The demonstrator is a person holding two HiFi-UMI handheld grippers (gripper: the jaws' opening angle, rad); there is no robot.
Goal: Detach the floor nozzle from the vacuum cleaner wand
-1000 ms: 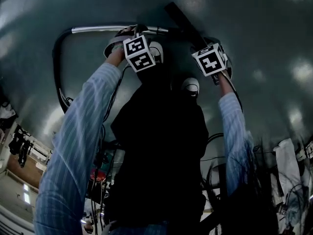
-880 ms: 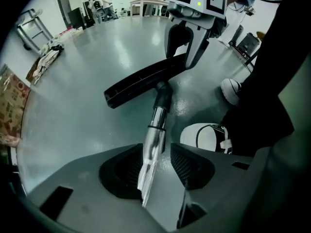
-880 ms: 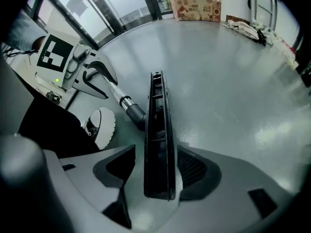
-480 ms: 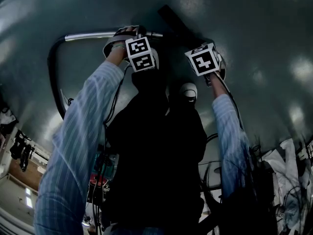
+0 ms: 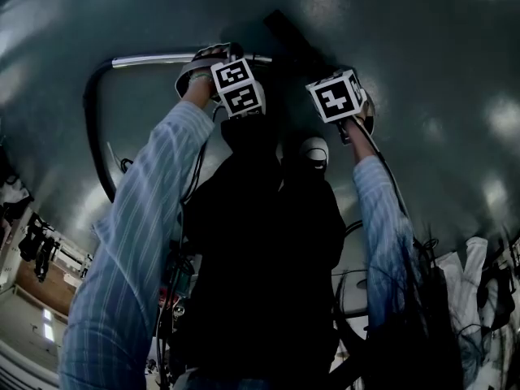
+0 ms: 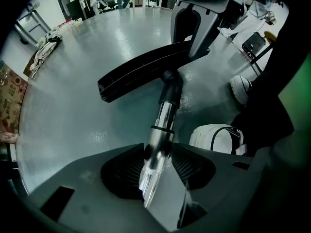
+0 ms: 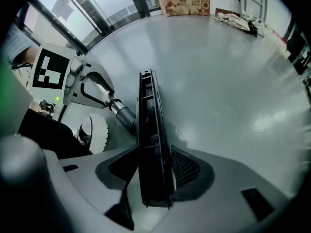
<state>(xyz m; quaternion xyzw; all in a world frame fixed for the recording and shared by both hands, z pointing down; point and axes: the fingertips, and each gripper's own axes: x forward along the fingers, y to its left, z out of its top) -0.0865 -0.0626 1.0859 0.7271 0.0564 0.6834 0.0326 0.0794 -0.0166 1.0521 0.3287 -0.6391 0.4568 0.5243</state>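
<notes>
Grips shiny chrome wand in left claw, clamps long black plastic floor nozzle in just-closing right claw; joint intact, separation pending

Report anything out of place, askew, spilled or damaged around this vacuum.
Nothing stands out. The floor nozzle is still joined to the wand and looks whole, and no spill shows on the grey floor. Some cloths lie at the floor's far edge.

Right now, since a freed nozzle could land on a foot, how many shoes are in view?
2. One white shoe sits just right of the wand; the second shoe lies farther along, near the floor nozzle. Both are partly hidden by dark clothing.
</notes>
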